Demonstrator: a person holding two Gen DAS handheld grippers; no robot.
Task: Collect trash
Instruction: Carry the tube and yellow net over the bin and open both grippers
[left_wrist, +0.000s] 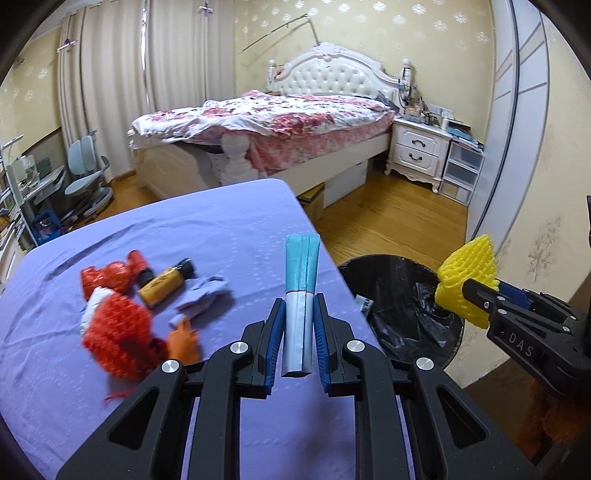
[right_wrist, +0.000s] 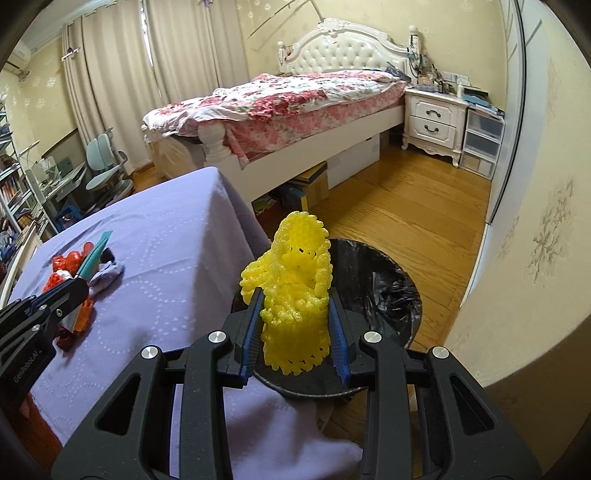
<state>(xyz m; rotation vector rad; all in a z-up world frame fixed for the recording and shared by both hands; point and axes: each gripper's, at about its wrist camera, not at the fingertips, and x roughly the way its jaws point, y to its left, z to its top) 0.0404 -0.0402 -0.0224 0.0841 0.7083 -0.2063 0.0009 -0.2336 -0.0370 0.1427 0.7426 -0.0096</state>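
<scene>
My left gripper (left_wrist: 298, 314) is shut on a folded teal-and-silver wrapper (left_wrist: 300, 280), held above the purple table (left_wrist: 229, 229) near its right edge. My right gripper (right_wrist: 295, 306) is shut on a yellow foam fruit net (right_wrist: 295, 291), held over the near rim of the black-lined trash bin (right_wrist: 384, 291). The bin (left_wrist: 402, 306) stands on the floor right of the table. In the left wrist view the right gripper (left_wrist: 469, 291) with the yellow net (left_wrist: 467, 273) shows at the right. On the table lie red foam nets (left_wrist: 114, 336), a small brown bottle (left_wrist: 166, 282) and crumpled paper (left_wrist: 207, 295).
A bed (left_wrist: 266, 122) with a floral cover stands beyond the table, with a white nightstand (left_wrist: 417, 151) and plastic drawers (left_wrist: 461, 170) to its right. A desk chair (left_wrist: 86, 177) is at the left. Wooden floor (left_wrist: 388, 221) lies between the bin and bed. A wall (right_wrist: 535, 240) is right of the bin.
</scene>
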